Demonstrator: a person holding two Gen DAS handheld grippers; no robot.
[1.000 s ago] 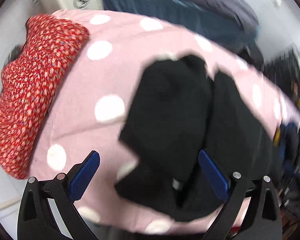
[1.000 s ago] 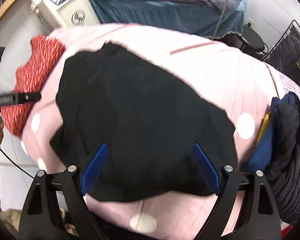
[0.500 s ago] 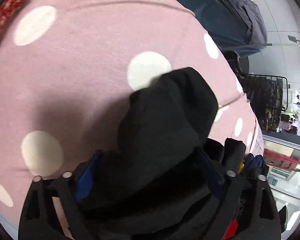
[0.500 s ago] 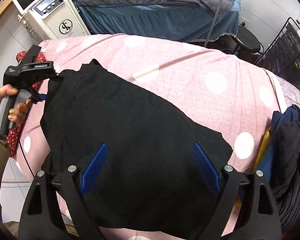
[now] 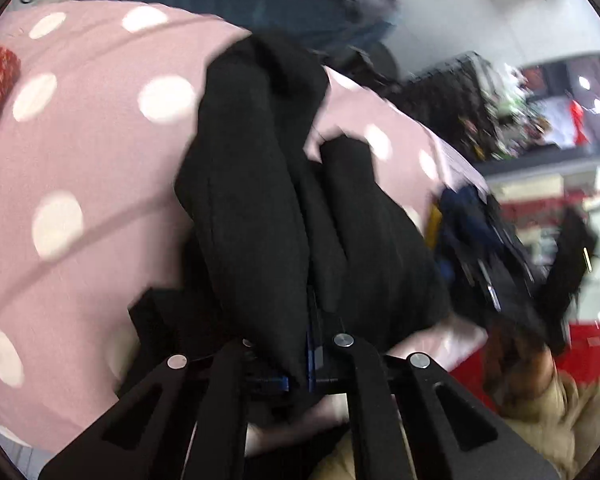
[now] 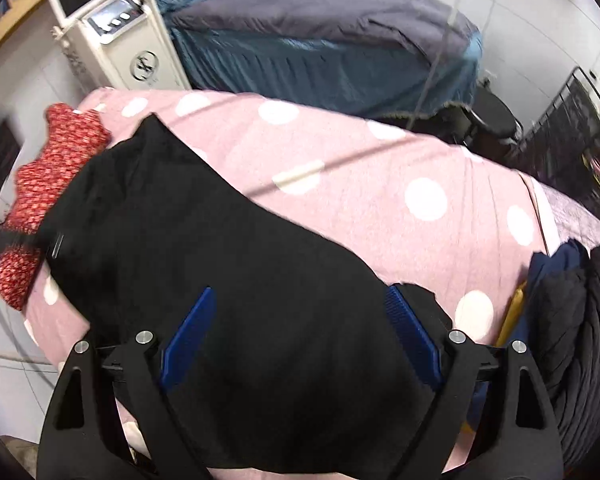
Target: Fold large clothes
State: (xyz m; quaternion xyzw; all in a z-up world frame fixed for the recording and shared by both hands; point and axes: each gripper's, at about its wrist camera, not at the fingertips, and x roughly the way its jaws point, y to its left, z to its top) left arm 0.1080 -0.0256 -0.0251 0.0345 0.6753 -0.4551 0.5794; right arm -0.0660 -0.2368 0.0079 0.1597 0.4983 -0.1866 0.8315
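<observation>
garment: black garment spread over the near part of the pink polka-dot bed cover; far-left corner bunched and lifted.
left gripper: left gripper has just been closing, jaws now pinched tight on a thick bunch of the black cloth; blue pads almost buried in it.
right gripper: right gripper jaws spread wide, over the near edge of the garment, pads pressing on nothing.
step: judged as start of a fold, one corner taken, the other edge not yet gripped.
risk 1: left pinch looks to have several layers; pulling could drag a wad instead of a clean edge, giving a crooked fold.
risk 2: only one corner held, so the garment may slide across the cover or twist if moved now.
risk 3: red floral cloth touches the garment's left edge; could get swept along.
risk 4: dark clothes pile near on the right, little room to lay the fold out that way.
visibility: left view blurred, exact grip point on the hem unclear.
</observation>
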